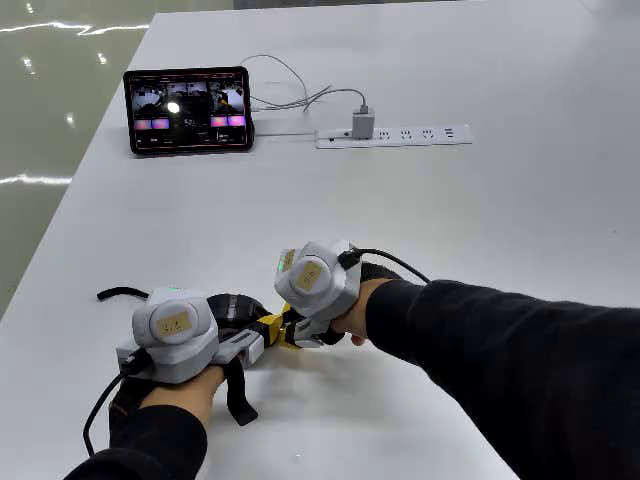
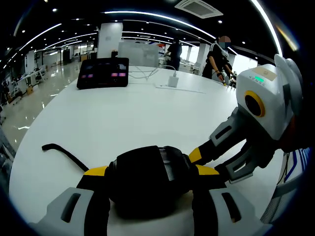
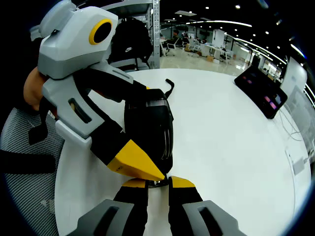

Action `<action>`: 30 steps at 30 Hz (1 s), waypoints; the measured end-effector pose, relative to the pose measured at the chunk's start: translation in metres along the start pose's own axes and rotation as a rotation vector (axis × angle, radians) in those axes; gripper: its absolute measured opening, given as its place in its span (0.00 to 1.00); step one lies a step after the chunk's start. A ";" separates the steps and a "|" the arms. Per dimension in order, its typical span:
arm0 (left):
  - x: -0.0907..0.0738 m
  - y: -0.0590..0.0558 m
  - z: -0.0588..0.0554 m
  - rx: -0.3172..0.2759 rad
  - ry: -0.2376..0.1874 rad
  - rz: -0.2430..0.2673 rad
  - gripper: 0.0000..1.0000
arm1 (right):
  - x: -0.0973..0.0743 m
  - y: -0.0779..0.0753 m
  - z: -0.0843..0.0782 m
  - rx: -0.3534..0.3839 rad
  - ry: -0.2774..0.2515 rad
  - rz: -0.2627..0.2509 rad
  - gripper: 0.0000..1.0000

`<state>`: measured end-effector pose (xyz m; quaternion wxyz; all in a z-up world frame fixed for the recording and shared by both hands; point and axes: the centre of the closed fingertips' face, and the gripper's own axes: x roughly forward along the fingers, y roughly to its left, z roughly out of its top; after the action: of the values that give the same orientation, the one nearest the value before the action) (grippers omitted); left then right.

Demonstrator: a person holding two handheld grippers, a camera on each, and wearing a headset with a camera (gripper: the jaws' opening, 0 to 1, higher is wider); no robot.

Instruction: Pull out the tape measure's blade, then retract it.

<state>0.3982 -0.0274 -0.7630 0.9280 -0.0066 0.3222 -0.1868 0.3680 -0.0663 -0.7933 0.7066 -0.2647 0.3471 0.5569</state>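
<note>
left gripper (image 2: 150, 170) clamps tape measure (image 2: 147, 189) | right gripper (image 3: 158, 183) seemingly pinches its front

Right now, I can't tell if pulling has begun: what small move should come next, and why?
Probably draw the right gripper straight away from the tape measure. The left gripper clamps it, the right one's tips pinch at its mouth, and it looks not yet extended.
</note>
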 end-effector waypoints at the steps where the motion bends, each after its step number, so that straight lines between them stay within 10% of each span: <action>1: 0.000 0.000 0.000 0.003 0.003 -0.001 0.63 | 0.000 0.000 0.000 0.001 0.001 -0.003 0.11; 13: -0.007 0.002 0.009 -0.022 0.019 -0.038 0.63 | -0.002 0.001 0.002 -0.019 0.009 -0.013 0.12; 30: -0.017 0.013 0.020 -0.031 -0.004 -0.061 0.96 | -0.022 0.002 0.015 0.026 -0.063 -0.039 0.25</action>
<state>0.4027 -0.0117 -0.7390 0.9224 -0.0314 0.3227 -0.2099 0.3656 -0.0677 -0.7665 0.7314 -0.2445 0.3269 0.5463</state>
